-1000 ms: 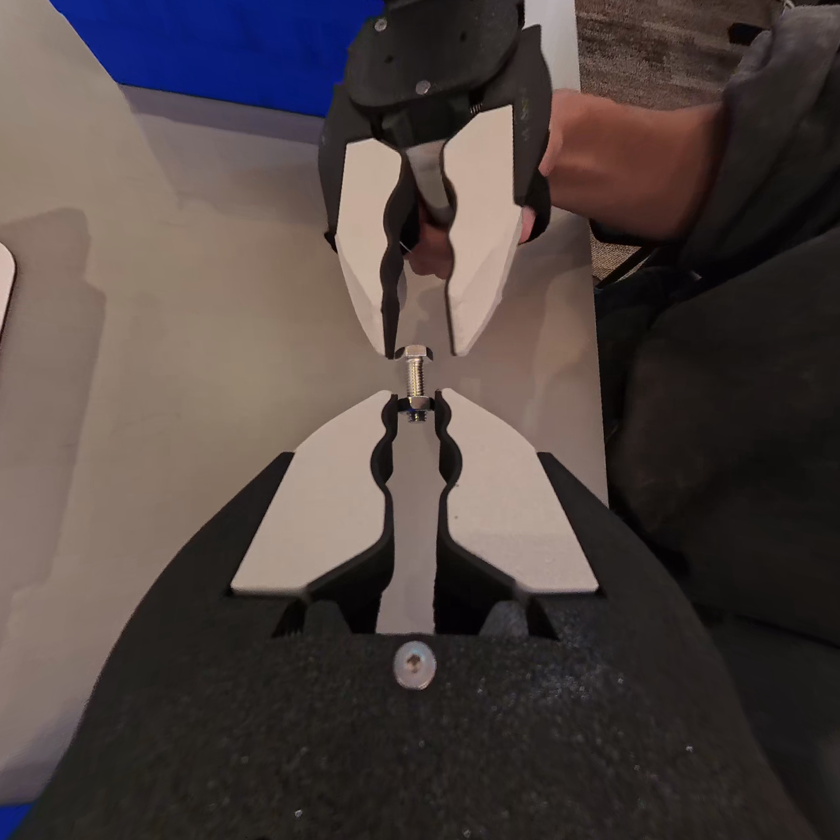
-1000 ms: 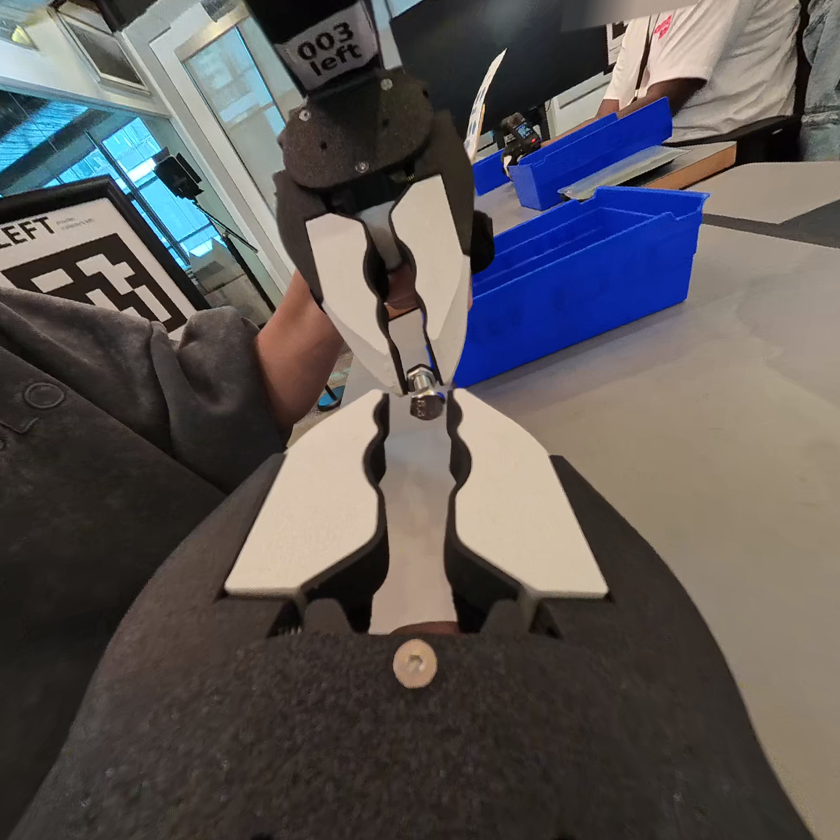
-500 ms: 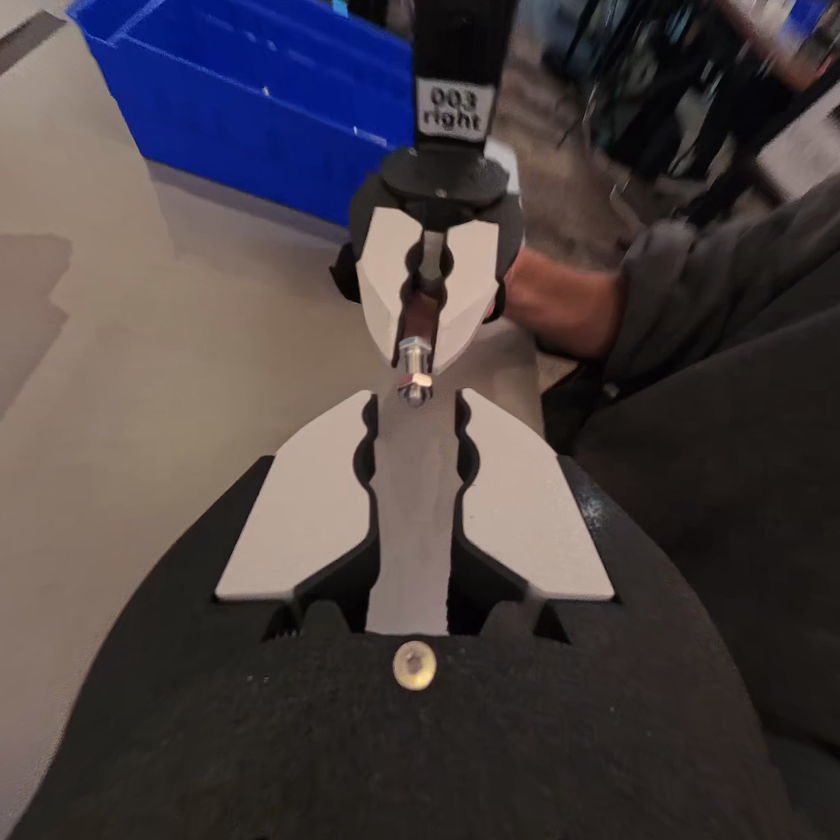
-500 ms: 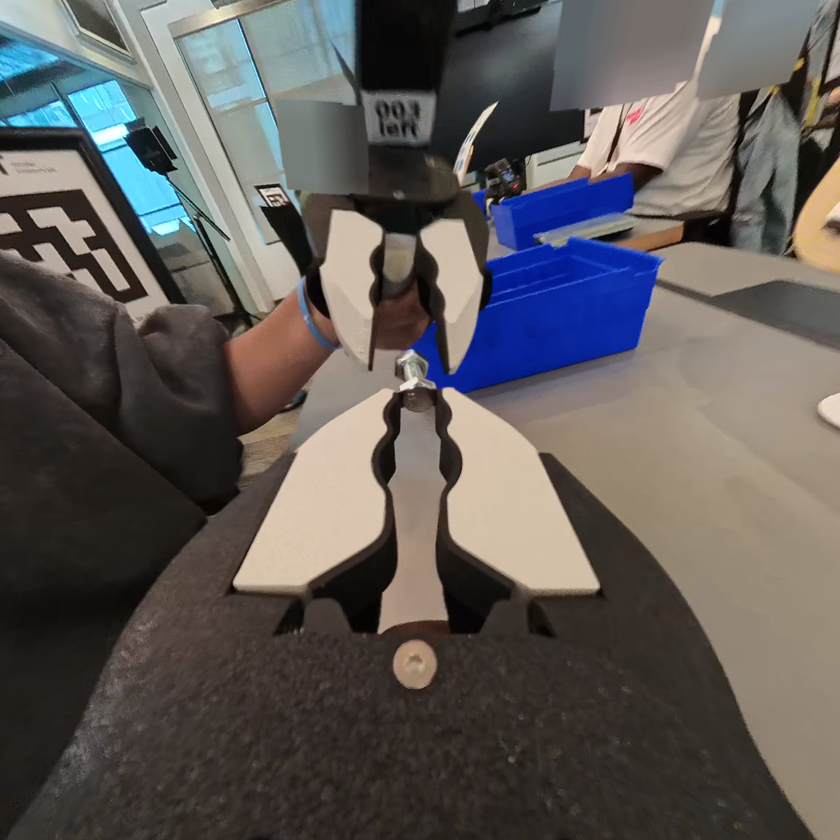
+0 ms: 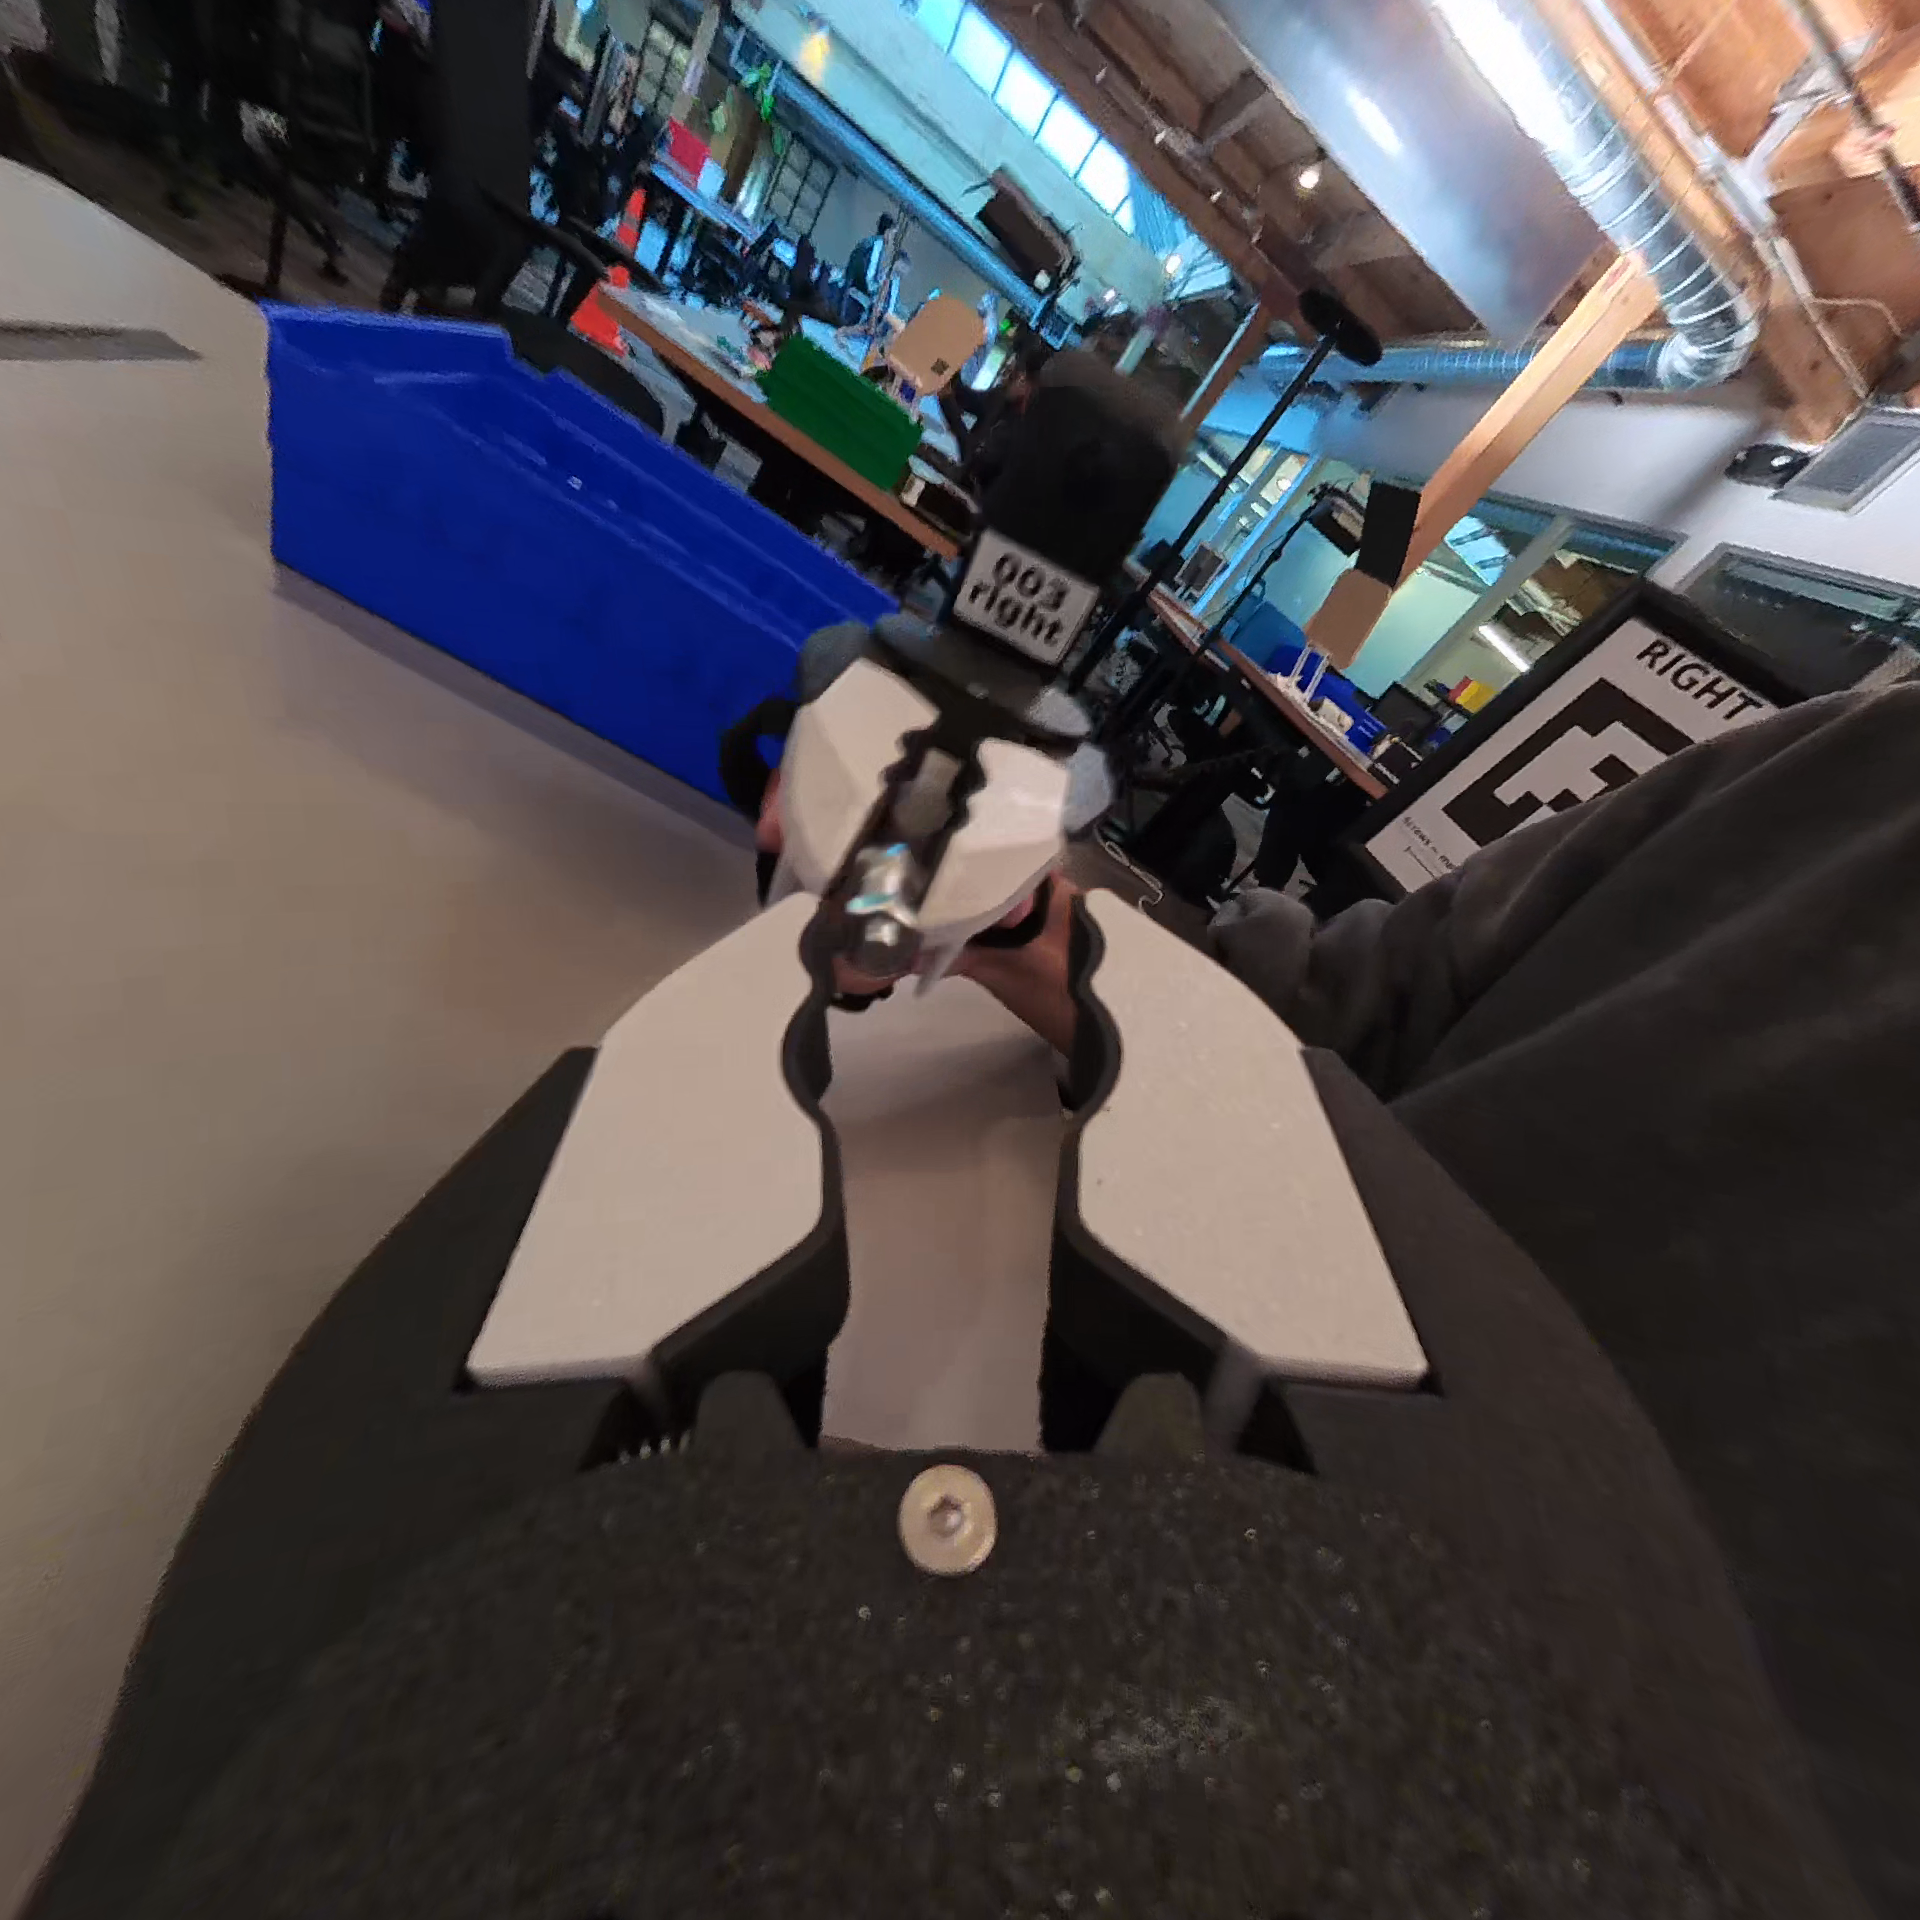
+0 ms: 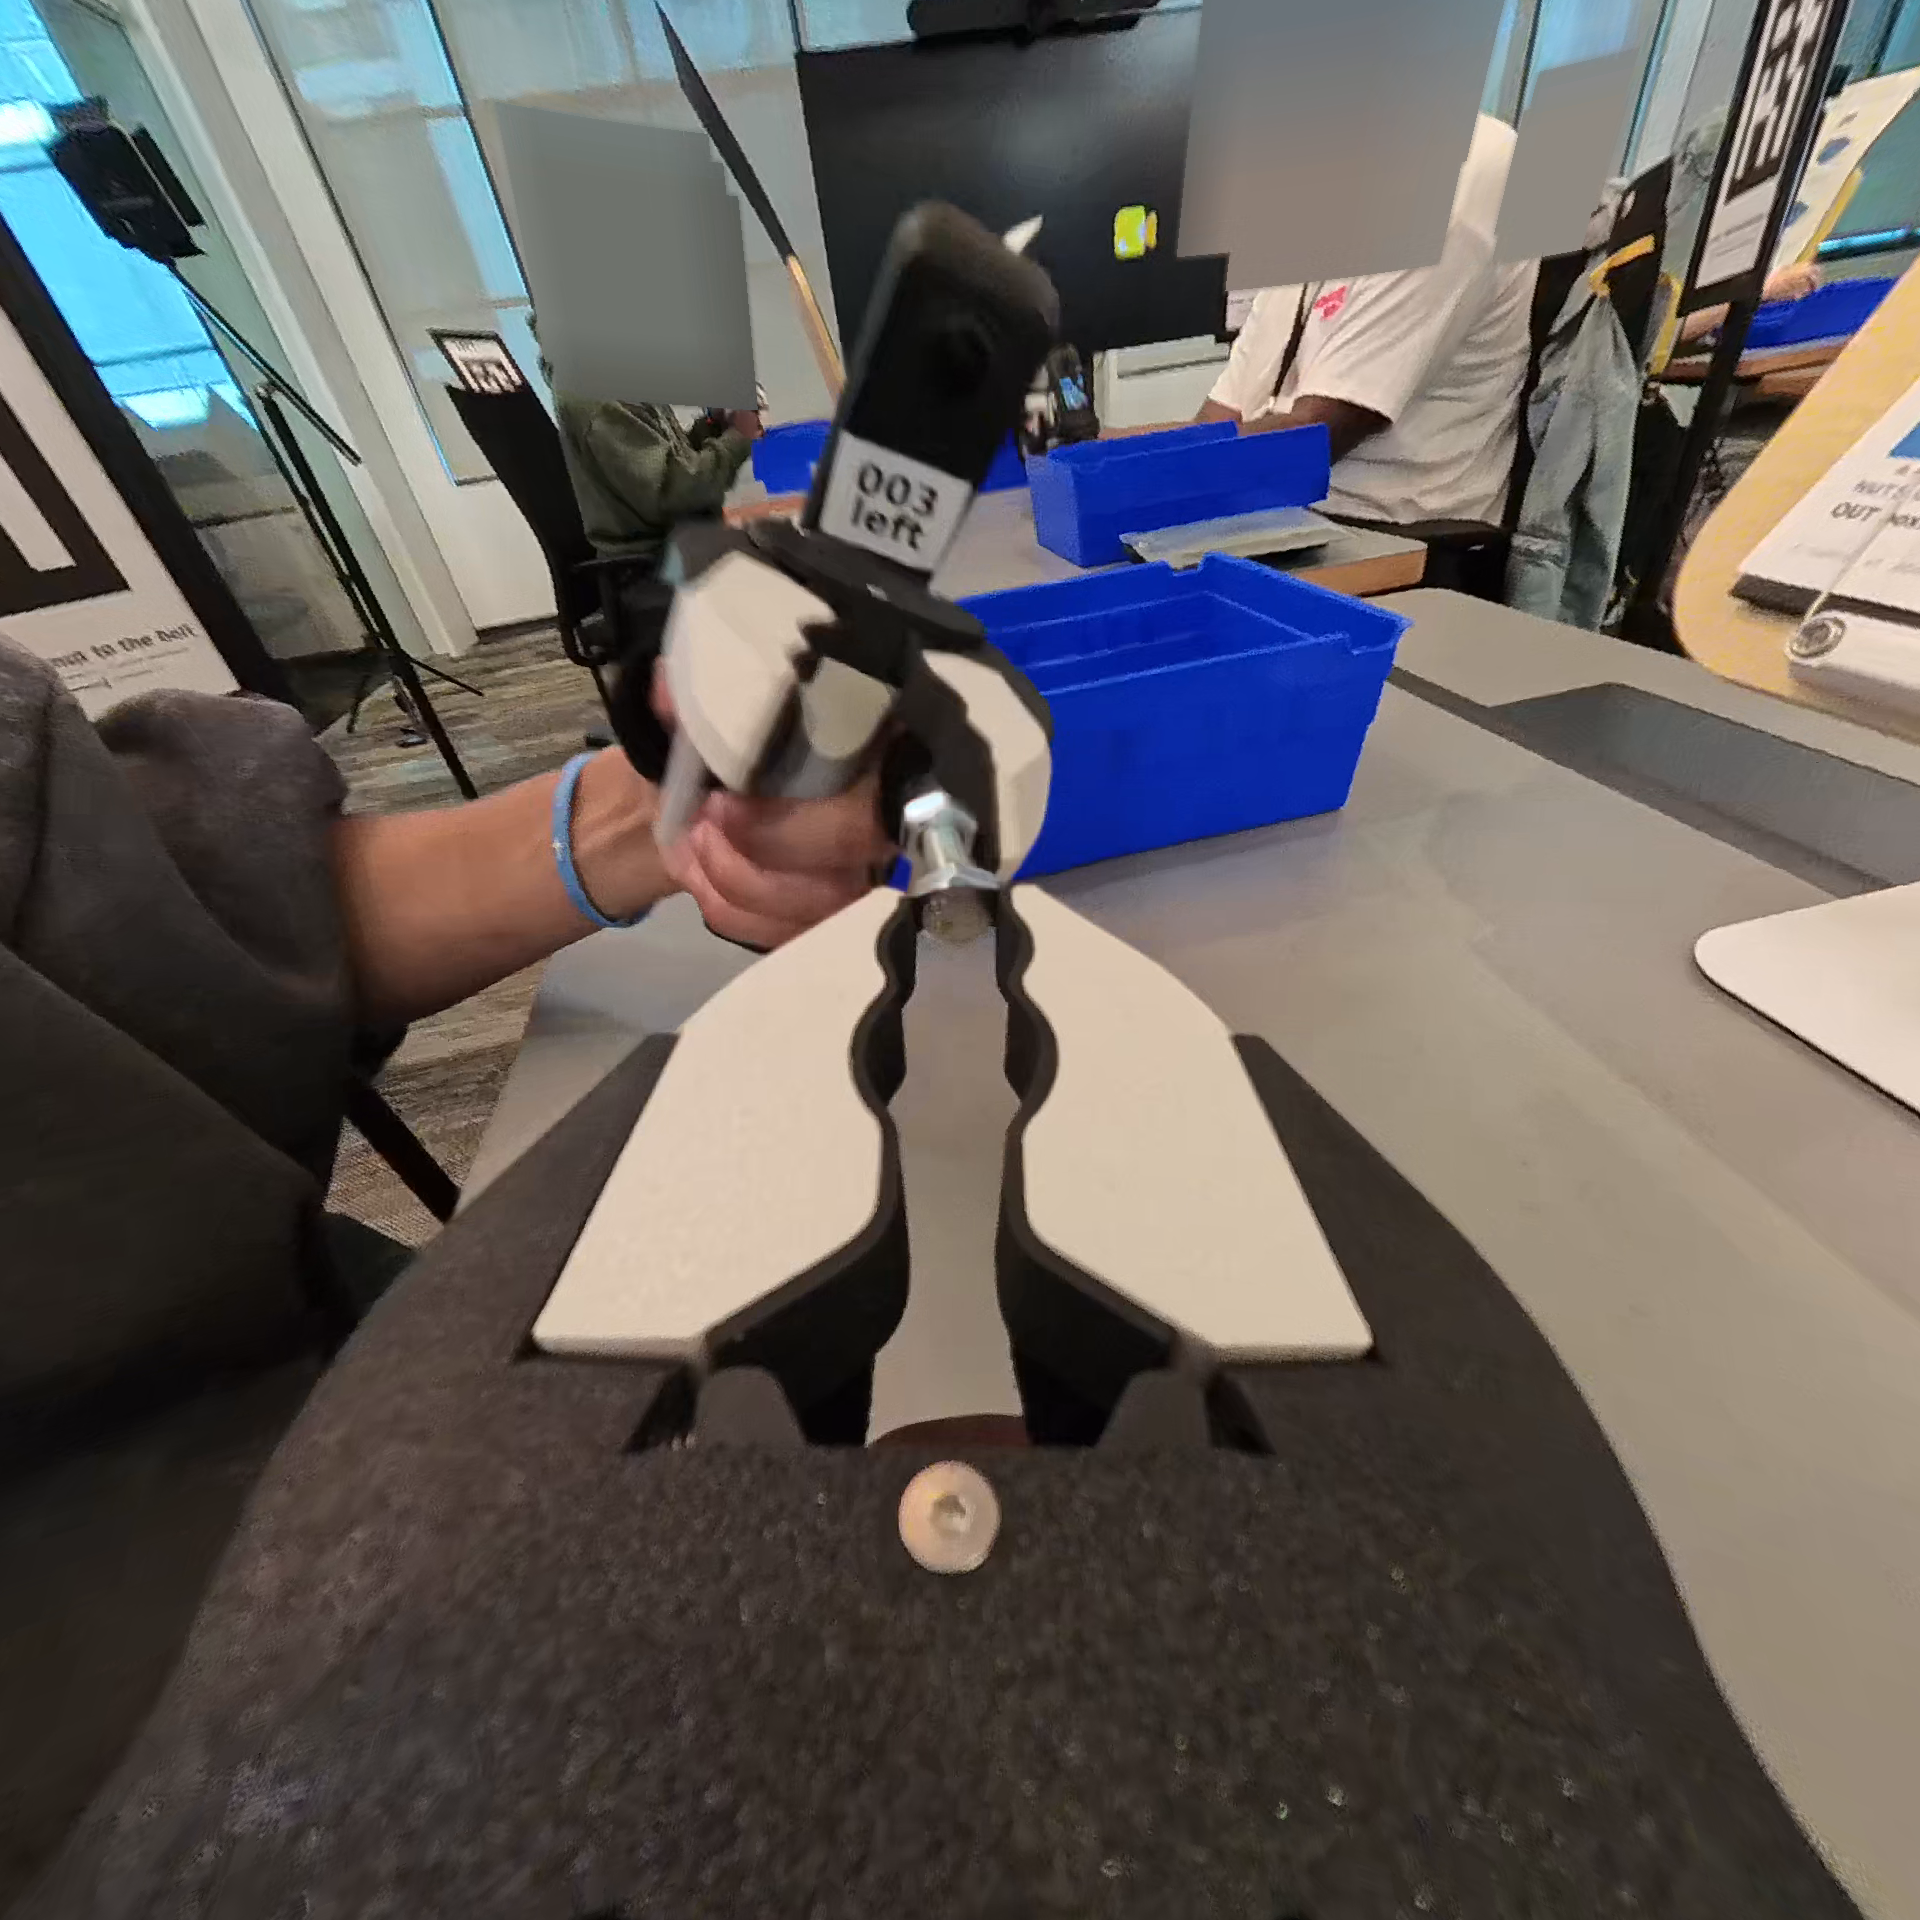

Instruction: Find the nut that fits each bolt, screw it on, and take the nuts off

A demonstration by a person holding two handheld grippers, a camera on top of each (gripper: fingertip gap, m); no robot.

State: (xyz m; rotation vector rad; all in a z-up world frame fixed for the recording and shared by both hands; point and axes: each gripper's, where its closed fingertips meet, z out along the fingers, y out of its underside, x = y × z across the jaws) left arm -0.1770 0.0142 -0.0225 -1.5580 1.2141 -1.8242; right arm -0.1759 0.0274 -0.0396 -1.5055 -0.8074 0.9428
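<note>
A silver bolt [image 6: 940, 847] with a nut [image 6: 932, 805] on its far end is held in the air over the grey table [image 6: 1455, 1091]. My right gripper [image 6: 956, 909] is shut on the bolt's head. In the left wrist view the nut [image 5: 883, 940] points towards the camera, with the right gripper [image 5: 883, 914] behind it. My left gripper [image 5: 951, 914] is open, with its jaws wide apart on either side of the nut end. In the right wrist view the left gripper [image 6: 852, 821] is rolled to one side, with one of its fingers [image 6: 1003, 748] next to the nut.
A blue bin [image 6: 1195, 717] stands on the table behind the grippers and also shows in the left wrist view [image 5: 520, 540]. A white flat object [image 6: 1829, 977] lies at the right. My dark sleeves are close on both sides. People sit at tables farther back. My two grippers' fingertips are within a few centimetres of each other.
My left gripper has let go of the nut, opened wide and rolled to one side. The right gripper still holds the bolt. Both grippers have tilted up from the table.
</note>
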